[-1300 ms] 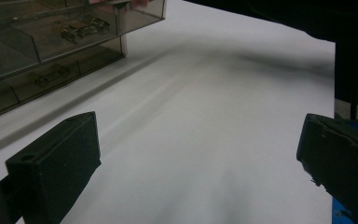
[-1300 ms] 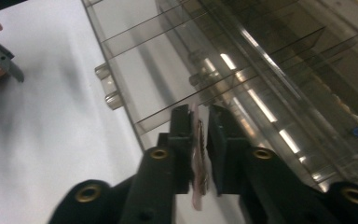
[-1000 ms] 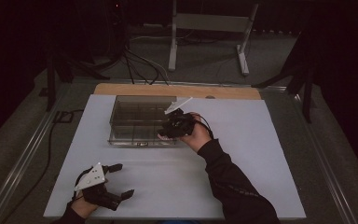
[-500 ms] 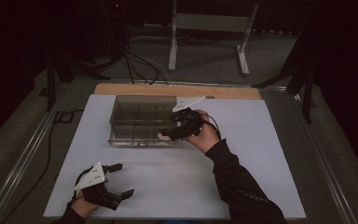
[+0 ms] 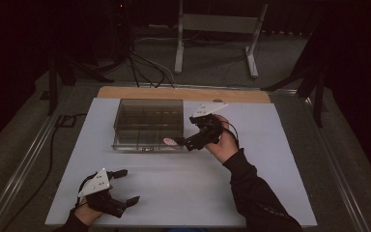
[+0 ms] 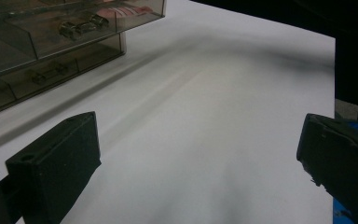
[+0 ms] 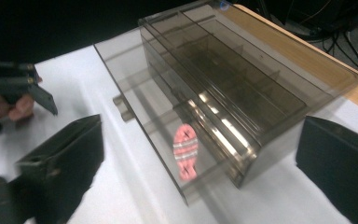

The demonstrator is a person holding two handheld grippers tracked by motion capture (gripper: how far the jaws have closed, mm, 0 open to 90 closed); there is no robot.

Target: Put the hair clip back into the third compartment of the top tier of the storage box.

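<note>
The right gripper (image 5: 179, 143) sits at the front right corner of the clear box (image 5: 147, 124), held in the person's right hand (image 5: 222, 142). Its two black jaws have just been opening and now stand wide apart with nothing between them. They point at the box from its right side. In the right gripper view, the box sits just past the jaws, a smoky see-through case with many small rooms inside. A little pink thing (image 7: 185, 151) with stripes lies in the box, in the corner room closest to this gripper. It looks a bit like a tiny fish, but it is too blurry to be sure.

The left gripper (image 5: 131, 187) rests low on the white table (image 5: 280, 164), close to the person and well away from the box. Its jaws are wide apart too, and they hold nothing. In the left gripper view, bare white table lies between the two jaws, and the box (image 6: 51, 42) shows far off at the top left.
</note>
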